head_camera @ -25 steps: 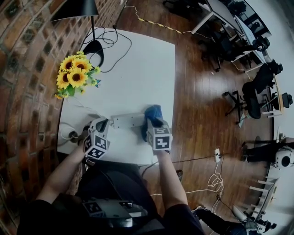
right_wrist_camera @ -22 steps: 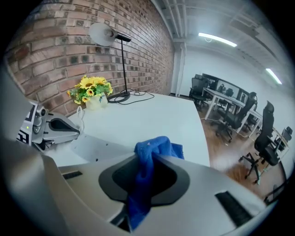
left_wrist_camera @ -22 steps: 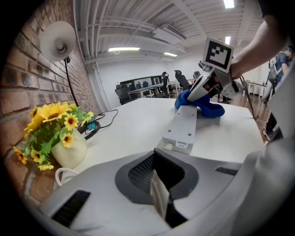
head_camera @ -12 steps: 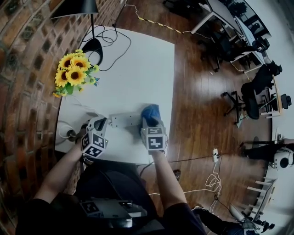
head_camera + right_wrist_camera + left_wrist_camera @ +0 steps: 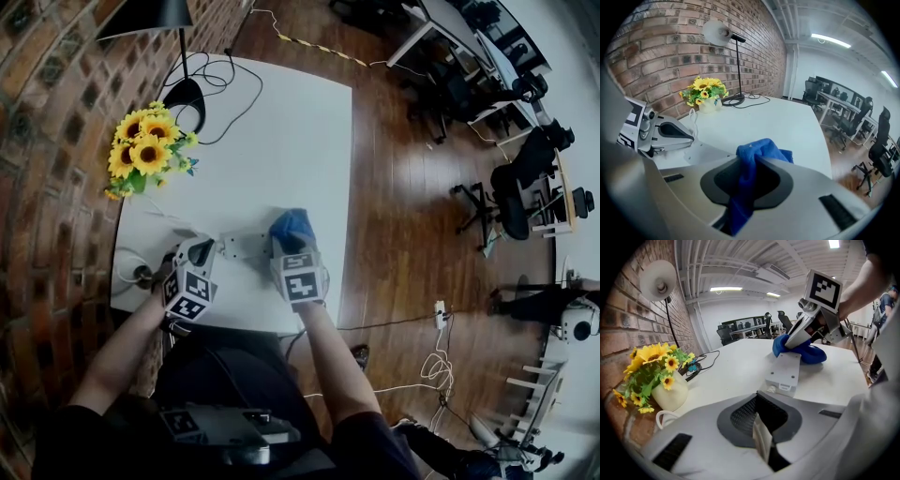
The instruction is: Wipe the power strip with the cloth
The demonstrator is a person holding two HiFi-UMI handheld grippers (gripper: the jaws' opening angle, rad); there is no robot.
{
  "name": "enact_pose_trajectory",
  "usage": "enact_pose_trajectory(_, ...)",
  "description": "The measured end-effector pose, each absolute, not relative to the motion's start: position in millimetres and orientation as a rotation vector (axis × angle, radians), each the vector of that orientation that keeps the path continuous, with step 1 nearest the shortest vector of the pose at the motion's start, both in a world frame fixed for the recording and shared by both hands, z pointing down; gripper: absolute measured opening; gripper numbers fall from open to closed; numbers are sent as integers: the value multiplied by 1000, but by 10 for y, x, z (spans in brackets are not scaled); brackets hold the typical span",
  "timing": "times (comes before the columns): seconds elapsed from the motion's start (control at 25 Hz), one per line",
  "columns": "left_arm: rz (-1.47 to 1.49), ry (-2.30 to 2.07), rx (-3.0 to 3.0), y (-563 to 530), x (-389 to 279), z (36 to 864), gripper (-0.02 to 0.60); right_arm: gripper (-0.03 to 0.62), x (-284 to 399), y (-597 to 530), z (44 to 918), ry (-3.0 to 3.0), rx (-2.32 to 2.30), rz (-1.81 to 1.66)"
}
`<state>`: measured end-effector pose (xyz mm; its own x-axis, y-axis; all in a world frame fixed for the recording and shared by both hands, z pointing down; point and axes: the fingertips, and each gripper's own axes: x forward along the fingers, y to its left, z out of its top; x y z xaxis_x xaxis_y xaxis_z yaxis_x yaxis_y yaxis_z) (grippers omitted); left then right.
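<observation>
The left gripper (image 5: pixel 206 253), jaws pressed together on nothing, sat just beside the left end of the power strip (image 5: pixel 244 247) on the white table (image 5: pixel 281 141), probably to steady it. The right gripper (image 5: pixel 740 197) pinched the blue cloth (image 5: pixel 292 227) and held it on the strip's right end for wiping.

Person wearing dark short-sleeved top (image 5: pixel 370 442), dark clothing covering lap; grey box (image 5: pixel 225 427) with black-and-white square marker sitting on chest. Left gripper (image 5: pixel 206 250) and right gripper (image 5: pixel 287 251) showing light grey moulded shells, each carrying marker cube (image 5: pixel 190 292) with black squares on white faces. In gripper views, dark grey oval recess lying behind jaws, black slot marks sitting on both sides of shell
</observation>
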<state>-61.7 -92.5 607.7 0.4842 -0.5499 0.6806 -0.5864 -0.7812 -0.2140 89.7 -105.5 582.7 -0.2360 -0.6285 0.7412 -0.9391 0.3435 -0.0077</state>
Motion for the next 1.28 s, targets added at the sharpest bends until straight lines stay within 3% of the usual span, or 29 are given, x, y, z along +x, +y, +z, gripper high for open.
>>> enact_pose_trajectory(1.28, 1132, -1061, 2648, -947, -625, 6079, 20, 58, -123, -1032, 5810, -2116, 1194, 636)
